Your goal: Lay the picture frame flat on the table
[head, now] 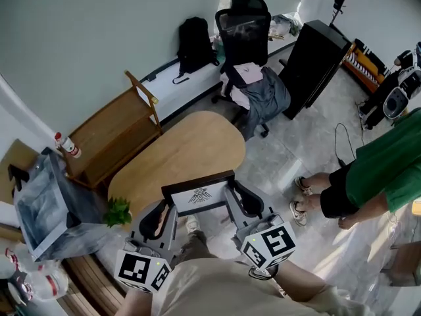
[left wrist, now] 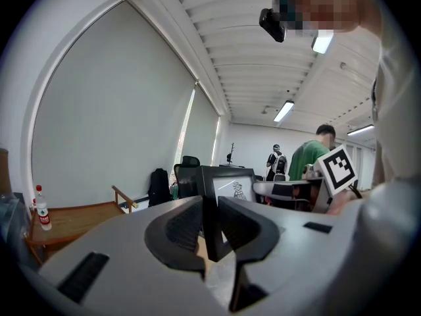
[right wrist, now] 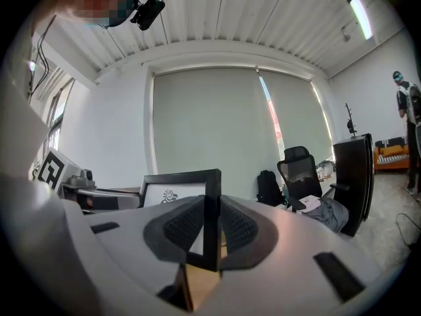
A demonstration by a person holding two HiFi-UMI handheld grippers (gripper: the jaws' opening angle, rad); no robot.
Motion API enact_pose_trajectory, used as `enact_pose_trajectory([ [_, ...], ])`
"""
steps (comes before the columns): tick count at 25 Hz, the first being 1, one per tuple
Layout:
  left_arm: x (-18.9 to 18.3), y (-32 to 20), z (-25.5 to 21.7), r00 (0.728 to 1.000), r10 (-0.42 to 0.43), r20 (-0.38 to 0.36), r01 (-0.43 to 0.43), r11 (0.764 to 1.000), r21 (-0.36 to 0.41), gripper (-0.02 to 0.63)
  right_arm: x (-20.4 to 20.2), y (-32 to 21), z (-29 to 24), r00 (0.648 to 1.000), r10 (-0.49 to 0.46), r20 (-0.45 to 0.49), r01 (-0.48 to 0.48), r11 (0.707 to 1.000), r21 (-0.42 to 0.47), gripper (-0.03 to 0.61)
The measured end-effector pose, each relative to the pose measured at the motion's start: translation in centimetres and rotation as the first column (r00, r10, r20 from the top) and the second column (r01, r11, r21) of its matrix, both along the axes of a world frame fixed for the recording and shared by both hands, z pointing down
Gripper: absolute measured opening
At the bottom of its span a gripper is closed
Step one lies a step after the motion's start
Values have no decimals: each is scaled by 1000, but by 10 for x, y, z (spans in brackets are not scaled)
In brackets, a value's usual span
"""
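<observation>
Clamping picture frame (head: 199, 195): left gripper (head: 169, 207) closed on left edge, right gripper (head: 235, 196) closed on right edge.

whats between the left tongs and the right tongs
The picture frame spans that gap. The left tongs are shut on its left edge and the right tongs on its right edge. The head view shows it best.

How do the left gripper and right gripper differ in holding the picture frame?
The left gripper is shut on the left edge of the picture frame; the right gripper is shut on its right edge. The left gripper sits near the green plant; the right gripper is on the far side from it. Both hold the frame upright.
</observation>
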State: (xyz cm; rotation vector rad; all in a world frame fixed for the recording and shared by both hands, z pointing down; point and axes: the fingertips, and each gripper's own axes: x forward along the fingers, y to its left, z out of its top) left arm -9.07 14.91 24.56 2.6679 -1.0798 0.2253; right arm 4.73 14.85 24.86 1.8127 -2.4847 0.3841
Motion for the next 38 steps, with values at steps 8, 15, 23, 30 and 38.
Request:
enact_pose_trajectory([
  [8, -17, -108, 3, 1000, 0, -4, 0, 1000, -21, 69, -17, -109, -1, 1000, -2, -13, 2, 1000, -10, 55],
  [15, -25, -167, 9, 1000, -27, -10, 26, 999, -44, 67, -25, -175, 3, 1000, -16, -10, 16, 999, -30, 55],
  [23, -20, -200, 20, 997, -75, 14, 75, 995, -68, 67, -20, -211, 14, 998, -59, -3, 59, 996, -65, 57],
  [30, -5, -231, 31, 982, -183, 56, 187, 978, -93, 67, -8, -254, 31, 983, -181, 28, 182, 978, -98, 57],
  [38, 10, -263, 50, 951, -299, 74, 306, 945, -114, 67, 3, -306, 51, 953, -300, 37, 302, 944, -131, 57],
])
